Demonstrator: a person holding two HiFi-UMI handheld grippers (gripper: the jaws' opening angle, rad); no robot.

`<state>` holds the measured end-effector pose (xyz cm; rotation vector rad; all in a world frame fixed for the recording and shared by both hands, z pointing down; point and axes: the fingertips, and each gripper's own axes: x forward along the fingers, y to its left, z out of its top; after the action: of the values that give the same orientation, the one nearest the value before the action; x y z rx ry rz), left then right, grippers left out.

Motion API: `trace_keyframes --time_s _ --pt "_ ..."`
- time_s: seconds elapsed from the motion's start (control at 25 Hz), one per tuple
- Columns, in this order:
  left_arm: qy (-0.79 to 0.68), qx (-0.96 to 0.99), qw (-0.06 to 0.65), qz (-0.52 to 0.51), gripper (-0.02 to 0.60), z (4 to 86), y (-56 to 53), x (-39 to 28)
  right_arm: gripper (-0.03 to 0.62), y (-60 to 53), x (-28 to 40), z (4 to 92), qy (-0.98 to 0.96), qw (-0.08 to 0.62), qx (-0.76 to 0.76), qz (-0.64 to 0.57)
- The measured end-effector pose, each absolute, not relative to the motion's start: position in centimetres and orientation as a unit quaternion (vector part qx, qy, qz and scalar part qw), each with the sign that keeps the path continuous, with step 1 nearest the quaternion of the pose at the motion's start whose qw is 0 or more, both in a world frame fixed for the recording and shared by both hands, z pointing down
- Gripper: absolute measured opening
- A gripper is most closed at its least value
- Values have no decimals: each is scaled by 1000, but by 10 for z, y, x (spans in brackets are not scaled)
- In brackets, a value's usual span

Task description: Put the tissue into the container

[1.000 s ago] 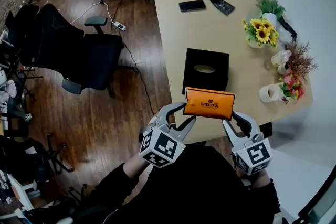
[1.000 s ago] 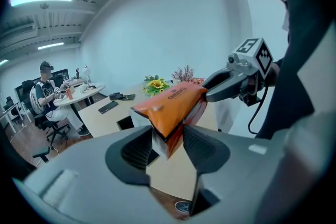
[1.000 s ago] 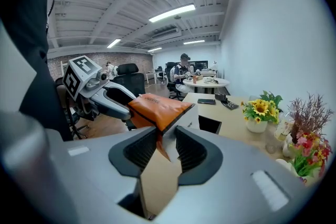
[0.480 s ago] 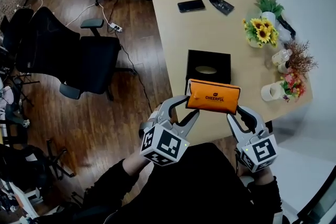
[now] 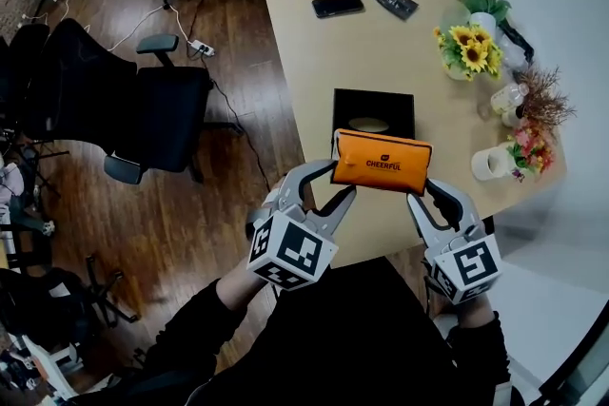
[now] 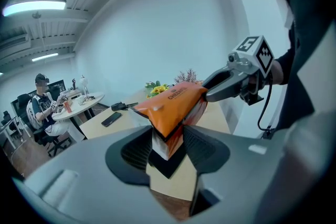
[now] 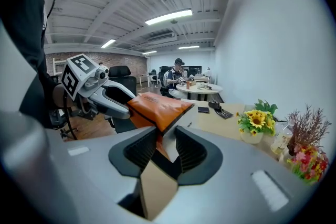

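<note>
Orange tissue pack [image 5: 383, 163] held in the air, left gripper [image 5: 335, 183] clamped on its left end, right gripper [image 5: 424, 191] clamped on its right end, at near side of black container [image 5: 390, 105] on tan table [image 5: 314, 62]

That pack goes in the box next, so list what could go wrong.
1. The left gripper and right gripper pinch the pack only at its ends; one slip and it may swing or drop past the table edge.
2. The box top shows only a small oval slot; the pack looks too wide for it.
</note>
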<state>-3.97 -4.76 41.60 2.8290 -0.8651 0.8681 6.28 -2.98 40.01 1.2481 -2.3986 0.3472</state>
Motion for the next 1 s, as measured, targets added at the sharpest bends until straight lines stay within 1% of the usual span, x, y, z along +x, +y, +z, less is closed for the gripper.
trace_keyframes --time_s 0.36,1.0 --pt "-311 903 15 296 167 410 -82 -27 117 -69 76 400 -877 190 424 120" --pt "-320 893 -17 315 167 419 -114 -12 117 -102 93 419 -879 192 420 116"
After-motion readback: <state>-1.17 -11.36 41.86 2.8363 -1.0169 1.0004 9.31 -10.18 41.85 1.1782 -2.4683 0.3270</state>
